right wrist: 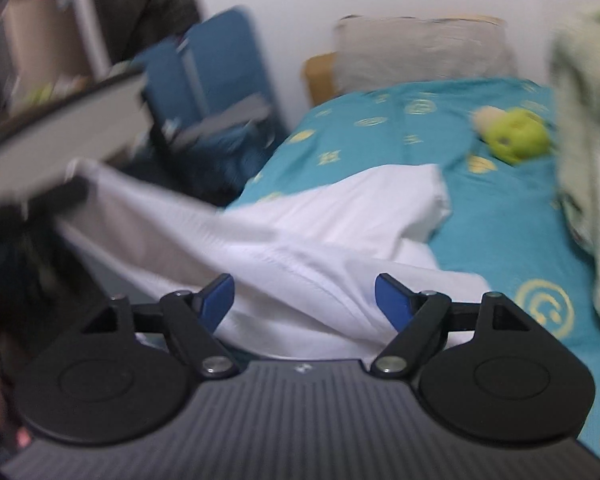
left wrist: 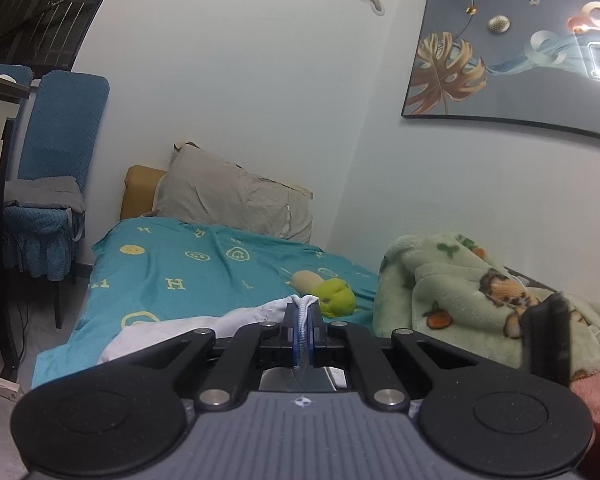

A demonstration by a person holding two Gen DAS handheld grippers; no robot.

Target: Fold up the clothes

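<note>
My left claw [left wrist: 301,320] is pinched tight on a ribbed hem of the white garment [right wrist: 320,240], held level, pointing along the bed [left wrist: 180,280] twd the grey pillow [left wrist: 228,196]. My right claw [right wrist: 304,300] is spread wide w/ blue pads [right wrist: 216,300] apart, low over the garment, cloth lying between them but not gripped. Garment is draped across the near part of the teal sheet, one edge off the bed's left side. Right view is blurred. Green plush toy [left wrist: 336,300] sits beyond, beside a fleece blanket [left wrist: 460,288].

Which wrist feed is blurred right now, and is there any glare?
Right wrist view: motion-smeared throughout, white garment and green plush toy soft-edged. Left wrist view: sharp, with lamp glare on the wall picture; fisheye bends its frame.
</note>
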